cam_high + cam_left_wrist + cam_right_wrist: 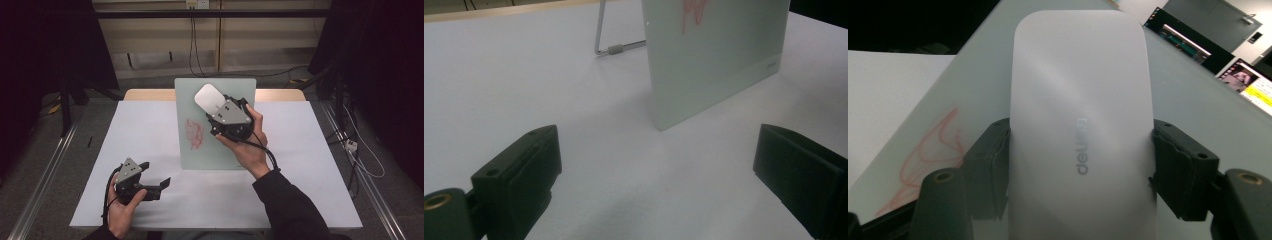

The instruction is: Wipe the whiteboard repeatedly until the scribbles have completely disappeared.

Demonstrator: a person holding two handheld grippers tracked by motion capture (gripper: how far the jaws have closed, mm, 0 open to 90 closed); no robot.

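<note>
A pale, frosted rectangular glass board (pixel 215 125) stands propped near the far edge of the white-covered bench (pixel 150 135), with red scribbles (pixel 195 132) on its left half. The right gripper (pixel 215 107) is clamped on a white, rounded oblong eraser (pixel 209 98), its jaws pressing both long sides, held against the board's upper middle. The left gripper (pixel 159 176) hovers near the bench's near-left corner, jaws wide apart and empty, pointing toward the board.
</note>
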